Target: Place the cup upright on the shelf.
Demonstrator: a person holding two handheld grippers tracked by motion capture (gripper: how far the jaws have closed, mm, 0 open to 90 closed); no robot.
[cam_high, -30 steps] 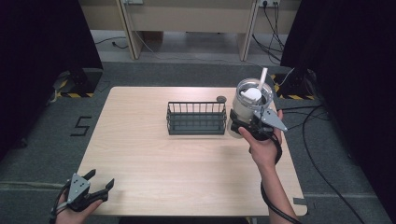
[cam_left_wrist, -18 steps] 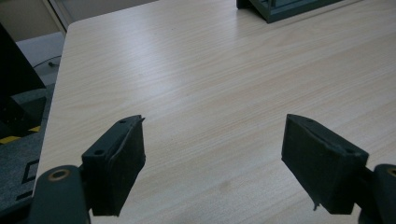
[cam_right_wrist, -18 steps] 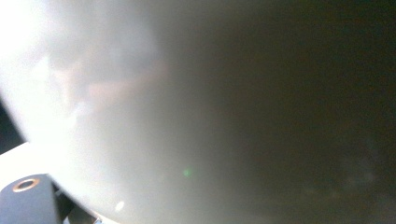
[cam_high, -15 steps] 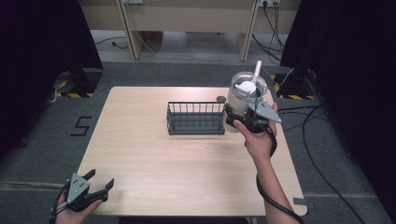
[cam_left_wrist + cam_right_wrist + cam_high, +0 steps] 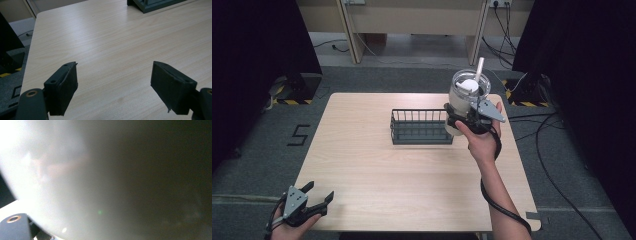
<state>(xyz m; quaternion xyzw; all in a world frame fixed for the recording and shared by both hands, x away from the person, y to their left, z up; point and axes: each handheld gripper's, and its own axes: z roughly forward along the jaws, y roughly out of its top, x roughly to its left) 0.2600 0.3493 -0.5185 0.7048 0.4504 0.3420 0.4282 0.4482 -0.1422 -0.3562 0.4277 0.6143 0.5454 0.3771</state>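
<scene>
A clear glass jar [image 5: 468, 95] with a white rounded object and a white stick inside hangs above the table, over the right end of a black wire basket [image 5: 421, 127]. My right gripper [image 5: 464, 116] is shut on the jar's lower wall. Up close in the right gripper view the jar [image 5: 105, 177] is a pale blur against the lens. My left gripper [image 5: 314, 199] rests at the table's near left corner, held in a hand. In the left gripper view its jaws stand wide apart with bare wood between the fingertips [image 5: 63, 83].
The light wooden table [image 5: 377, 175] stands on grey carpet. The basket's corner [image 5: 150, 5] shows at the top of the left gripper view. Black cables [image 5: 557, 165] trail on the floor to the right. Dark curtains flank both sides.
My right gripper has carried the jar leftward and slightly away, from right of the basket to over its right end. The left gripper has stayed put.
</scene>
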